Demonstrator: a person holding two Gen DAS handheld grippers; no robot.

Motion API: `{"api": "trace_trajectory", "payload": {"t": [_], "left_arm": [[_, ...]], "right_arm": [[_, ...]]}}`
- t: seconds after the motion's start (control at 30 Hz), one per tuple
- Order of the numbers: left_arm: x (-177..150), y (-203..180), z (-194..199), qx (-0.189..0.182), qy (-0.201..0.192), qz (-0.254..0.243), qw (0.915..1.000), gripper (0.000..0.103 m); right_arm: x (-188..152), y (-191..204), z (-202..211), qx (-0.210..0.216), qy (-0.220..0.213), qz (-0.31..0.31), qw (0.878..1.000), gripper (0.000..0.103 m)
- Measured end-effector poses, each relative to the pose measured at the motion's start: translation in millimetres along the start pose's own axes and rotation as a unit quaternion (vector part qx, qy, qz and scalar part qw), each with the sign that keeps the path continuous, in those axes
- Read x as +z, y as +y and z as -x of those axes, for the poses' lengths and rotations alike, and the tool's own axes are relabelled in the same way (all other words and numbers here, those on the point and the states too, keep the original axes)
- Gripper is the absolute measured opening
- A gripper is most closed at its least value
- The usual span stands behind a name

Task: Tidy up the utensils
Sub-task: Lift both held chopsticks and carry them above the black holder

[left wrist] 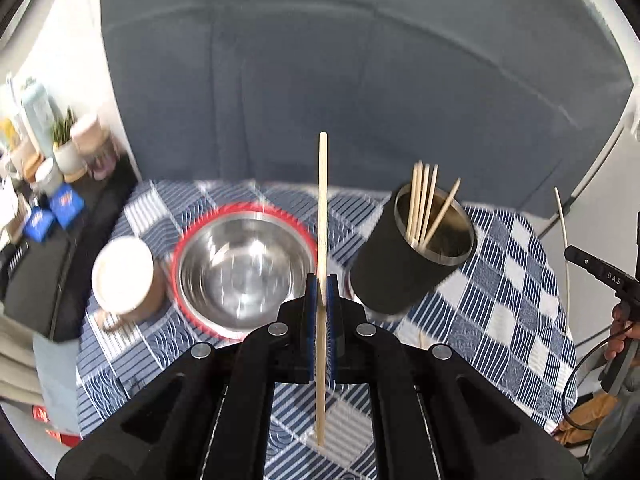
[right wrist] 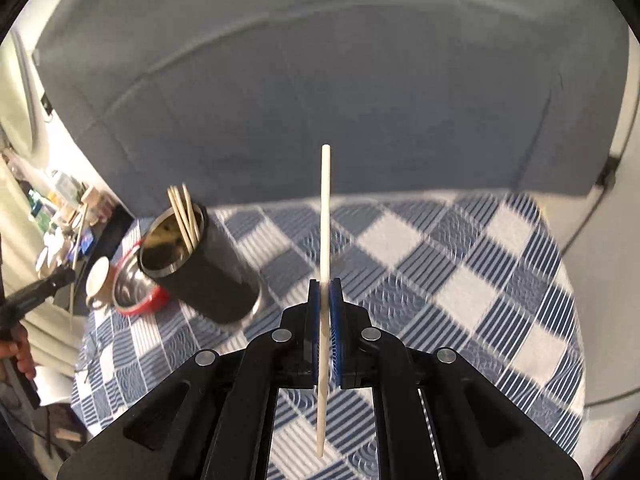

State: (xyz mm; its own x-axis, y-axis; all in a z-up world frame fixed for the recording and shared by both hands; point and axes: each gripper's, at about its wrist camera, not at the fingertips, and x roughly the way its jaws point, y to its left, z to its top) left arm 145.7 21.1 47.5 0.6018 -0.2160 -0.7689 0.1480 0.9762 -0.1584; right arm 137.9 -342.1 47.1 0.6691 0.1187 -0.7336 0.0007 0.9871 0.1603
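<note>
Left gripper clamped on wooden chopstick, right gripper clamped on white chopstick. Black holder beside steel bowl; open checked cloth toward right edge.

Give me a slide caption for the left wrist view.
Left claw shut on a wooden chopstick, above steel bowl and black holder.
</note>
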Motion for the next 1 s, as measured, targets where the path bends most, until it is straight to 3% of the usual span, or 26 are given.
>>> {"api": "trace_trajectory", "payload": {"t": [0.43,0.73,1.0], "left_arm": [[57.9,-41.8,2.1,-0.017,-0.043,-0.032,0.9984,0.005],[85.3,-64.3,-18.0,-0.04,-0.055,-0.041,0.9968,0.005],[90.2,-73.6,-39.5,-0.072,-0.083,-0.027,0.9936,0.005]], "right_arm": [[64.8,30.2,19.6,0.024,-0.067,0.017,0.997,0.005],[82.6,58.5,-5.3,0.057,-0.091,0.025,0.994,0.005],[88.0,86.6,-27.5,0.117,-0.149,0.025,0.982,0.005]]}}
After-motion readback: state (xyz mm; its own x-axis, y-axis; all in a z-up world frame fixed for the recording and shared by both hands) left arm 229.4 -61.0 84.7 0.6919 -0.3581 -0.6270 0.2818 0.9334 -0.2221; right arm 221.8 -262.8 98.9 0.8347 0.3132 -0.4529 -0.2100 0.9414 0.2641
